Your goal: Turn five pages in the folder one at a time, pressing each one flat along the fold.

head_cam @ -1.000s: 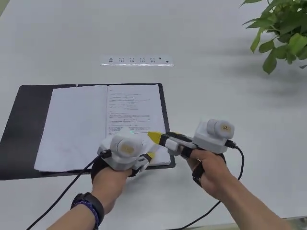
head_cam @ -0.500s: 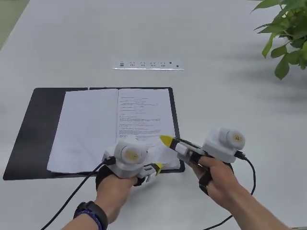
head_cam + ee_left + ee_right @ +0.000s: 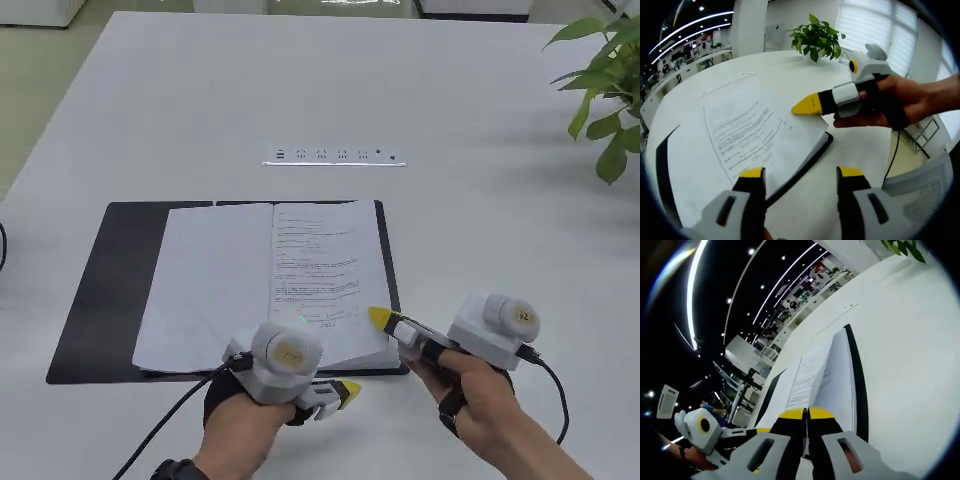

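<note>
1 folder [image 3: 100, 300]: I see it lying open on the worktop [image 3: 480, 120], printed page [image 3: 320, 265] on its right half. Left gripper [image 3: 801, 174]: fingers spread, at the folder's near edge. Right gripper [image 3: 380, 318]: fingers pressed together, tip over that page's near right corner.

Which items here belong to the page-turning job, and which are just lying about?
Job: open black folder; white printed pages; left claw; right claw.
Lying about: white socket strip; green leafy plant.

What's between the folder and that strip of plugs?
Nothing: only bare white table separates the folder and the socket strip, in the head view.
</note>
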`<state>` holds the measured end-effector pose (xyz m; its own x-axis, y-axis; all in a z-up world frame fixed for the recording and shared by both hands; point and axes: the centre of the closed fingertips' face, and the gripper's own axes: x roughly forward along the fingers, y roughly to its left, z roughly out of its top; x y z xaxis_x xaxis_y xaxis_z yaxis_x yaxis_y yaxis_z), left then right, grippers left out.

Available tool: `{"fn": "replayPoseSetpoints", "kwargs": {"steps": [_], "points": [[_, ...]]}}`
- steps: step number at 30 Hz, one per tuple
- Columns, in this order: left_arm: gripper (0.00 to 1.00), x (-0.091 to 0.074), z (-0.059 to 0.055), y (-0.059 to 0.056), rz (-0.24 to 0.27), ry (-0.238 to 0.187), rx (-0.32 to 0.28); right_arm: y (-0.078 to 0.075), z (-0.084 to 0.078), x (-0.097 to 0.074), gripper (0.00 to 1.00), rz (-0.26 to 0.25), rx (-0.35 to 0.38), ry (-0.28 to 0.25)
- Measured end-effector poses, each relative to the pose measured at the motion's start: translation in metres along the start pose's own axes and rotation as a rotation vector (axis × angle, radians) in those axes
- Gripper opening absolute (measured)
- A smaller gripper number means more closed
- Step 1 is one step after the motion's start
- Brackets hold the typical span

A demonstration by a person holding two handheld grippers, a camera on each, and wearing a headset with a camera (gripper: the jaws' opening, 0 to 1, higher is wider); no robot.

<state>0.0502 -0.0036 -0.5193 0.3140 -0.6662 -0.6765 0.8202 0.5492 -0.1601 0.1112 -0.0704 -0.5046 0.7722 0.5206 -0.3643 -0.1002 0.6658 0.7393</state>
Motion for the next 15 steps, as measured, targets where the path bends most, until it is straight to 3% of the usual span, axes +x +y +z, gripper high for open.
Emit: {"fn": "replayPoseSetpoints", "kwargs": {"steps": [15], "points": [[0.58, -0.064, -0.01, 0.008, 0.044, -0.025, 0.009, 0.027, 0.019, 0.008, 0.0, 0.03, 0.001, -0.033]]}}
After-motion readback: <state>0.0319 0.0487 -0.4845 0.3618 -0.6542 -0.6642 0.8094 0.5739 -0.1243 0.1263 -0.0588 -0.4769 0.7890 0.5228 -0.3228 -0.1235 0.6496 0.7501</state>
